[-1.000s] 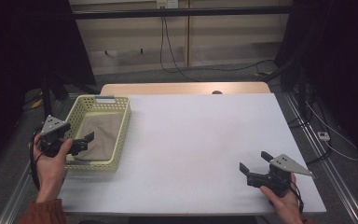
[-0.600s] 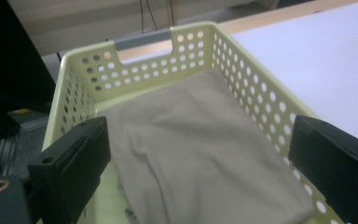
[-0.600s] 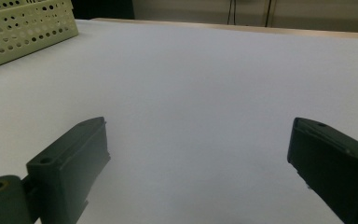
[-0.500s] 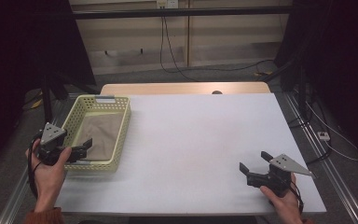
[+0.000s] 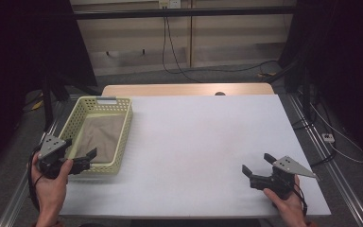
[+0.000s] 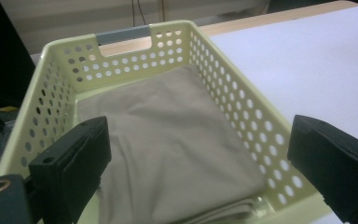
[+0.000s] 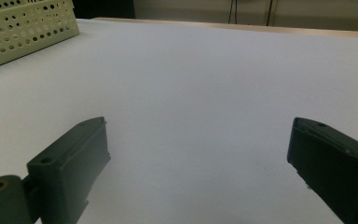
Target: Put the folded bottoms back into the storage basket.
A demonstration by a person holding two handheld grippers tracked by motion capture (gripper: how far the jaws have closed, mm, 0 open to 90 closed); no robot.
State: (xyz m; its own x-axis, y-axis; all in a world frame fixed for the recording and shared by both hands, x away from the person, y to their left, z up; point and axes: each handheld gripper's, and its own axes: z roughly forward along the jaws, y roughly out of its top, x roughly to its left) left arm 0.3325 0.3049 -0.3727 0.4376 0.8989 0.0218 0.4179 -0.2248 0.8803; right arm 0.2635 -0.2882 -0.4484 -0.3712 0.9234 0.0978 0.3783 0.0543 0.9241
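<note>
Nearby, the left gripper (image 5: 81, 160) gapes over the basket's (image 5: 123, 137) folded cloth (image 5: 102, 139).

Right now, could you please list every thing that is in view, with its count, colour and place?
basket: one, pale yellow-green with holes and a grey handle strip at its far end, at the left edge of the table.
cloth: one, beige, folded, lying inside the basket.
table: one, white top with a wooden strip along its far edge, in the middle of the high view.
cables: several, black, on the floor behind the table.
left gripper: one, black, open, held at the near end of the basket.
right gripper: one, black, open, over the table's near right corner.
hands: two, one on each gripper, coming in from the bottom edge.
</note>
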